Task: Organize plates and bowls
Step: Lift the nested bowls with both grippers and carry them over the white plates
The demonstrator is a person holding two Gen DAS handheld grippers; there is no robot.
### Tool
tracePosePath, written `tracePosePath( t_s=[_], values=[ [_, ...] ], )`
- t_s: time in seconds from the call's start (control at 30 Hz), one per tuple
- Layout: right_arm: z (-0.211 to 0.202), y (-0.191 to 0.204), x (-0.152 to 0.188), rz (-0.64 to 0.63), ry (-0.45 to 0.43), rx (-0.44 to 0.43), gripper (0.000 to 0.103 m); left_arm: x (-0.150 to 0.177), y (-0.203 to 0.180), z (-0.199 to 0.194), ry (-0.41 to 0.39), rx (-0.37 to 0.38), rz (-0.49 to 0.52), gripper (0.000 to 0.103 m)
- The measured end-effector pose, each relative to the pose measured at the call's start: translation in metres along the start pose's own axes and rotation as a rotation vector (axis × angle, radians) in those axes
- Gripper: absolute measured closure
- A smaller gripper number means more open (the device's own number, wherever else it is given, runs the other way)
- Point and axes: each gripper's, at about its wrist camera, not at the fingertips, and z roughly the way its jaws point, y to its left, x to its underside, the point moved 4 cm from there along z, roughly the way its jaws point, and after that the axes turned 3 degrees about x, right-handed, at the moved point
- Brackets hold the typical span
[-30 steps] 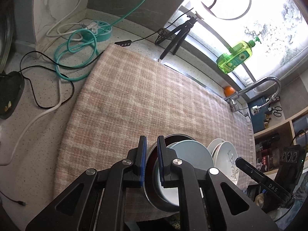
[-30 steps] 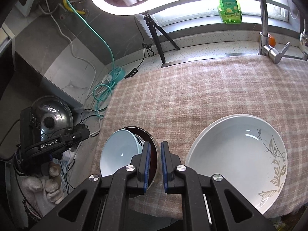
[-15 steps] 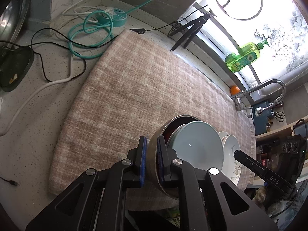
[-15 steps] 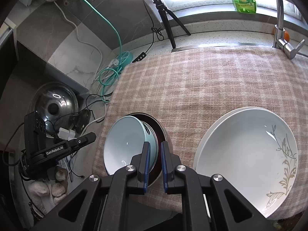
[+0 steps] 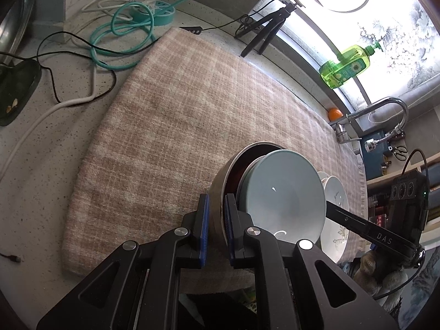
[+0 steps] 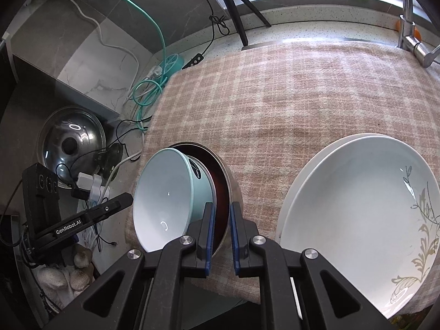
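A checked cloth [image 6: 302, 96] covers the bench [image 5: 41, 143] and carries all the crockery near its front edge. Largest is the pair of stacked white plates [image 6: 357, 206] with a leaf pattern, lying flat just to the right of the bowls. Next, the metal bowl [image 6: 232, 189] with its dark red inside is tipped up on edge, and a pale blue bowl [image 6: 165, 192] leans inside it, mouth turned toward the left. Both claws grip this metal bowl by its rim: the left claw [image 5: 217, 222] is nearly closed on the wall from one side, and the right claw [image 6: 221, 228] is likewise pinched on the rim, one pad inside and one outside. The step in hand looks like lifting or carrying the nested bowls together. To do it well, both grips should hold equal pressure and move at the same pace, keeping the tilt low so the loose blue bowl cannot slide out, and the path should clear the plates beside it.
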Motion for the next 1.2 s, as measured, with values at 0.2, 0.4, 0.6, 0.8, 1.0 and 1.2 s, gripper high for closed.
tracePosePath(
  t_s=[0.2, 0.4, 0.6, 0.8, 1.0, 1.2],
  values=[
    [0.007, -0.004, 0.003, 0.029, 0.015, -0.003, 0.092, 0.000, -0.002, 0.006, 0.012, -0.015, 0.030, 0.093],
    [0.011, -0.005, 0.002, 0.040, 0.015, 0.007, 0.092, 0.001, -0.003, 0.013, 0.027, -0.027, 0.048, 0.093],
    [0.014, -0.006, 0.002, 0.047, 0.023, 0.004, 0.092, 0.001, -0.003, 0.017, 0.038, -0.030, 0.057, 0.093],
    [0.019, -0.009, 0.001, 0.067, 0.032, -0.006, 0.092, 0.000, 0.000, 0.019, 0.046, -0.019, 0.046, 0.093],
    [0.023, -0.010, 0.003, 0.077, 0.042, -0.010, 0.092, -0.001, 0.000, 0.021, 0.050, -0.016, 0.039, 0.094],
    [0.023, -0.011, 0.004, 0.077, 0.047, -0.017, 0.093, -0.001, -0.002, 0.024, 0.055, -0.022, 0.053, 0.095]
  ],
)
